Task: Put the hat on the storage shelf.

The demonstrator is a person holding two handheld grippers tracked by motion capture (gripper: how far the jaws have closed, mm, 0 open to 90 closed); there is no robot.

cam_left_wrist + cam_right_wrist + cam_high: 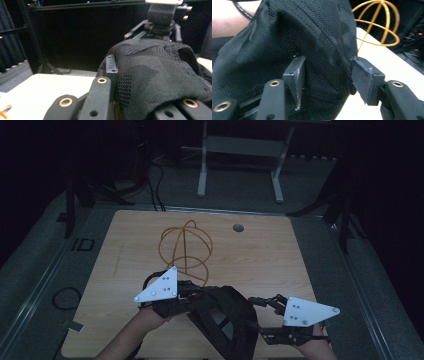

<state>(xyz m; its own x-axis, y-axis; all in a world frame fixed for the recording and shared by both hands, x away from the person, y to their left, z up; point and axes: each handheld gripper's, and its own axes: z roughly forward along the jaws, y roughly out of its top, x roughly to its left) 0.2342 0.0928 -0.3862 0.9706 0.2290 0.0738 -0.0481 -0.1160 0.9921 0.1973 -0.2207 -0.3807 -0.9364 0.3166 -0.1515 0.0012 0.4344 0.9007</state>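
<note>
A black mesh cap (220, 315) hangs over the near middle of the wooden table (260, 255). My left gripper (196, 296) reaches in from the left and is shut on the cap's cloth (150, 75), which drapes over its jaws; one finger (111, 66) sticks out beside the fabric. At the cap's right side my right gripper (256, 314) is open. In the right gripper view the cap (287, 37) bulges between the spread fingertips of that gripper (327, 72) without being squeezed. A golden wire sphere (185, 247) stands on the table behind the cap.
A round cable hole (238, 227) sits near the table's far edge. A white metal frame (240, 165) stands on the floor beyond the table. A black cable loop (65, 297) lies on the floor at the left. The surroundings are dark.
</note>
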